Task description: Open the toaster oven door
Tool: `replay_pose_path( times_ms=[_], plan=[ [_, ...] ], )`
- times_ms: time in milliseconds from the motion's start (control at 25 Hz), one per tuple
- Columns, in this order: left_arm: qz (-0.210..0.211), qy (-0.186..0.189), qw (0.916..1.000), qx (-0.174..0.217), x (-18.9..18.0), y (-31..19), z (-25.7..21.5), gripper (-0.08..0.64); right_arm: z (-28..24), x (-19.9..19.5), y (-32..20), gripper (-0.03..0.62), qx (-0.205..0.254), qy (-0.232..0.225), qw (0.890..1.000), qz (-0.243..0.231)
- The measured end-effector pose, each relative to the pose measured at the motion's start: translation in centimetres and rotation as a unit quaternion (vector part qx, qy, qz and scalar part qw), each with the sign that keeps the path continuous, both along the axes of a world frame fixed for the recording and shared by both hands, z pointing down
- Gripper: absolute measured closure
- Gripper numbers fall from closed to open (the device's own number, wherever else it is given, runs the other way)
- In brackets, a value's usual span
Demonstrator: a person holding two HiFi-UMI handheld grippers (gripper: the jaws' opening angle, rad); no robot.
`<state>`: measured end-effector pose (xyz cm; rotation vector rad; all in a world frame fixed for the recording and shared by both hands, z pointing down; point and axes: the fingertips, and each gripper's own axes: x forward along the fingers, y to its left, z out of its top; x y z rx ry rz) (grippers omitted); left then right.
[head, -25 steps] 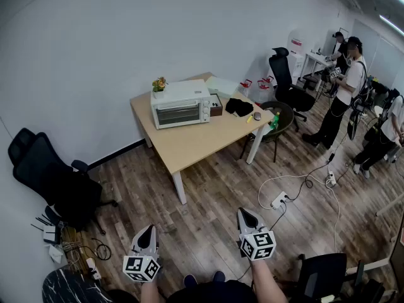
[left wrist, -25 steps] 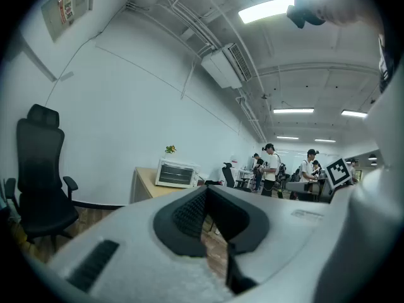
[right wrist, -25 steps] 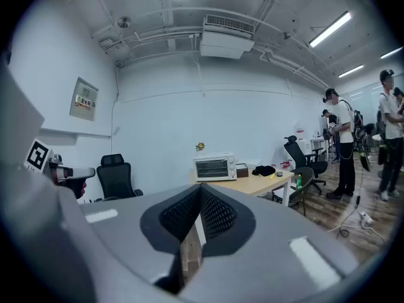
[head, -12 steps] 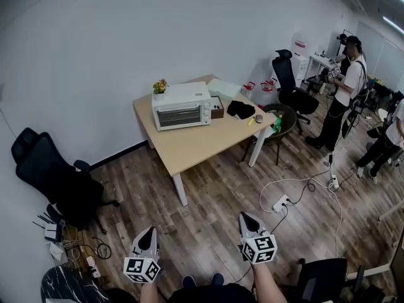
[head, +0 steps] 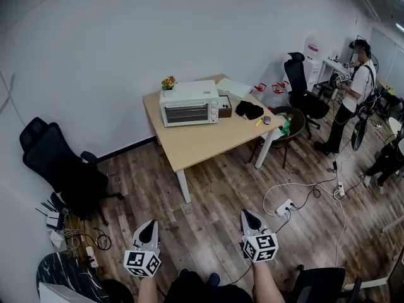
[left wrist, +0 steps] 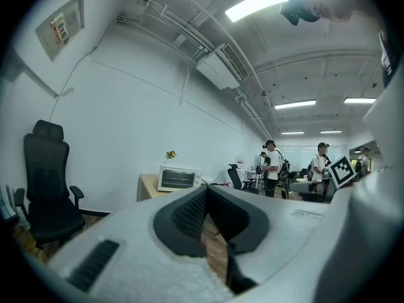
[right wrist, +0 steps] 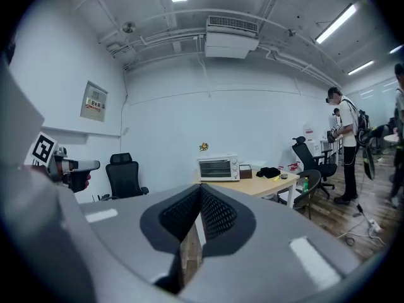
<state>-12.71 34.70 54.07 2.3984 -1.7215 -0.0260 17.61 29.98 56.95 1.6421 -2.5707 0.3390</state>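
Observation:
A white toaster oven (head: 192, 111) stands at the back of a light wood table (head: 202, 145) against the wall, its glass door closed. It also shows far off in the left gripper view, toaster oven (left wrist: 178, 178), and in the right gripper view, toaster oven (right wrist: 218, 168). Both grippers hang low over the wood floor, well short of the table. My left gripper (head: 150, 225) is shut and empty, with the tips of the left gripper (left wrist: 206, 191) meeting. My right gripper (head: 245, 213) is shut and empty as well; the right gripper (right wrist: 201, 189) points toward the oven.
A black office chair (head: 60, 169) stands left by the wall, with cables (head: 76, 245) on the floor below it. A power strip and cords (head: 285, 205) lie on the right. On the table are a black cloth (head: 252, 111), a brown box (head: 225, 106) and a small plant (head: 168, 83). People (head: 353, 90) stand far right.
The view has swung, so the table and oven sit a little further right and lower in the picture. Both grippers stay shut and low, in much the same place.

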Motion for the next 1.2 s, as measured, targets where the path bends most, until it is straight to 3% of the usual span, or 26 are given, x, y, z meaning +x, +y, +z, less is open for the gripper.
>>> replay_pose_path(
  times_ms=[240, 600, 1200],
  plan=[
    [0.005, -0.001, 1.0000, 0.004, 1.6, 0.4, -0.2, 0.561, 0.1, 0.1, 0.5, 0.581, 0.001, -0.016, 1.000, -0.020],
    [0.028, 0.004, 0.9996, 0.008, 2.7, -2.7, 0.6, 0.561, 1.1, 0.8, -1.9, 0.583, 0.002, -0.033, 0.999, -0.004],
    [0.036, 0.014, 0.9992, 0.013, 1.3, -7.1, 0.9, 0.561, 1.6, -1.1, -6.3, 0.583, -0.010, -0.024, 0.999, -0.023]
  ],
)
